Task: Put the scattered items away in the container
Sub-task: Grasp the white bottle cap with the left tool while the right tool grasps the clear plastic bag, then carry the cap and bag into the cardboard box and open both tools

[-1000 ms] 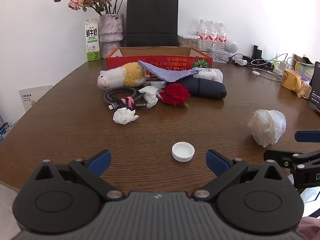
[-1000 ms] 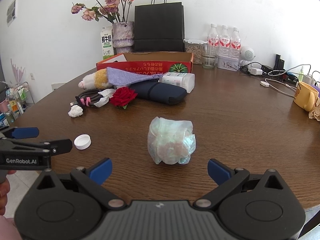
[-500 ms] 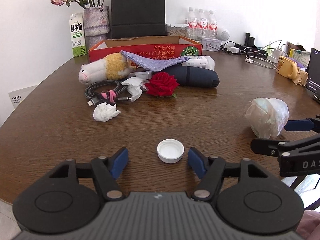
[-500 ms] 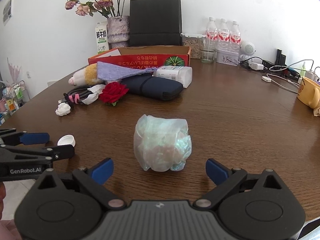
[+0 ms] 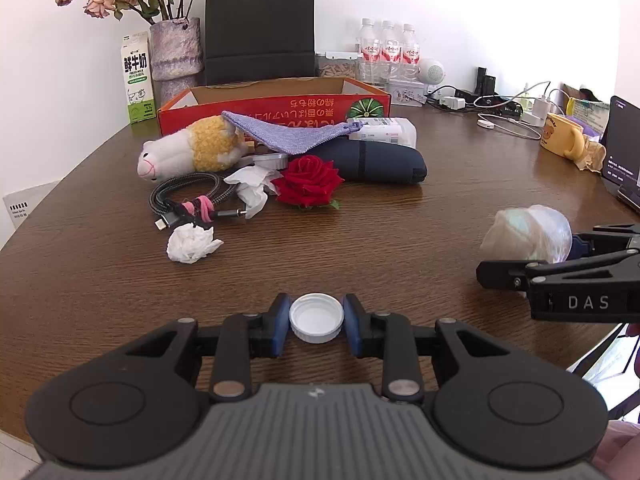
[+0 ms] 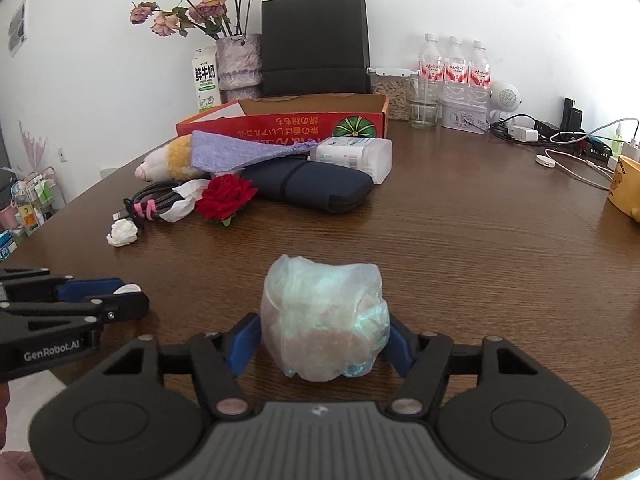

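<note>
White bottle cap sitting dead centre between the left gripper pads, jaws closing and about touching its rim. Same deal on the right gripper: closing around the crumpled plastic bag, squarely between the fingers. Both on the wooden table, with the red cardboard box well ahead past the clutter.

On my left gripper I see a grey ribbed body, two round black discs, black linkage arms with silver pivot pins, and blue pads. My right gripper is built the same; its side reads "DAS", while the left one's side reads "GenRobot.AI". Small screws dot the black finger bars.
</note>
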Tool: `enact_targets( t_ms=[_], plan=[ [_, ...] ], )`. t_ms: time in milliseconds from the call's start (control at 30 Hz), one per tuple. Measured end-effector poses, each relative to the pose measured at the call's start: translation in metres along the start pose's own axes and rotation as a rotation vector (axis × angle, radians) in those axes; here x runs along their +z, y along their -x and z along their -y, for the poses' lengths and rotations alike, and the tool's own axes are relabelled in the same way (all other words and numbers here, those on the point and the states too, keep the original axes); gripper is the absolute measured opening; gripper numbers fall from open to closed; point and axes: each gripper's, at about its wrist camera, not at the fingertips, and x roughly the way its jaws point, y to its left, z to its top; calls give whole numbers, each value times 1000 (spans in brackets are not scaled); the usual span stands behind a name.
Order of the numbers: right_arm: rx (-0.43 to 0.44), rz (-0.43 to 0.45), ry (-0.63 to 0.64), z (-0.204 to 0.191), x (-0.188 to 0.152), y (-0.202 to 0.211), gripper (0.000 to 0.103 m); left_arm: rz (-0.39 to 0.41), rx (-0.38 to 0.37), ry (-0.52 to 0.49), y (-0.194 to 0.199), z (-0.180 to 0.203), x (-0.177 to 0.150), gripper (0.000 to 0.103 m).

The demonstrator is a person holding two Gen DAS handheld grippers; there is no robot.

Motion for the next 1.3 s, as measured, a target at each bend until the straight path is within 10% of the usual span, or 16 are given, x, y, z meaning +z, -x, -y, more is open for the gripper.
enact_targets(
  t_ms=[333, 700, 1300],
  plan=[
    [24, 57, 27, -5, 32, -5, 45, 55, 8, 49, -1, -22, 26, 29],
    [31, 233, 88, -15, 138, -40, 45, 275, 51, 47, -11, -68, 131, 29],
    [86, 242, 31, -14, 260, -198, 45, 246, 14, 154, -162, -124, 258, 29]
  ],
)
